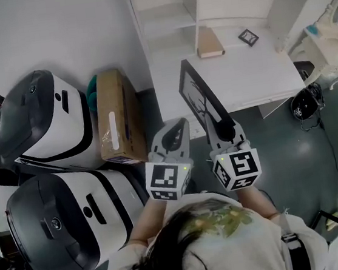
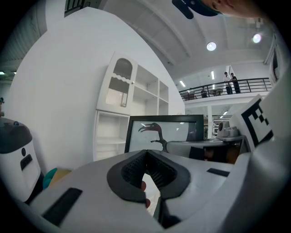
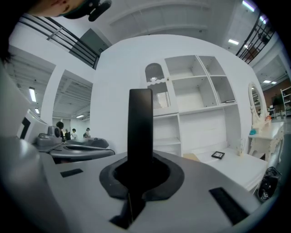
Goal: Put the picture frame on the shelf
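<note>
We are facing a white worktop (image 1: 253, 75) with a white shelf (image 1: 163, 16) at its far side, above a grey floor (image 1: 295, 165). Our right tool (image 1: 221, 125) is grasping the black picture frame (image 1: 200, 91) by its near edge, holding it upright by the worktop's left edge. Our left tool (image 1: 175, 132) is hanging clenched on nothing, just left of it. A cardboard box (image 1: 118, 116) is crowding the left side, and the floor is lying open at the right.

white shelf unit (image 1: 242, 79), on it small frame (image 1: 248, 36), tan box (image 1: 209, 42)
</note>
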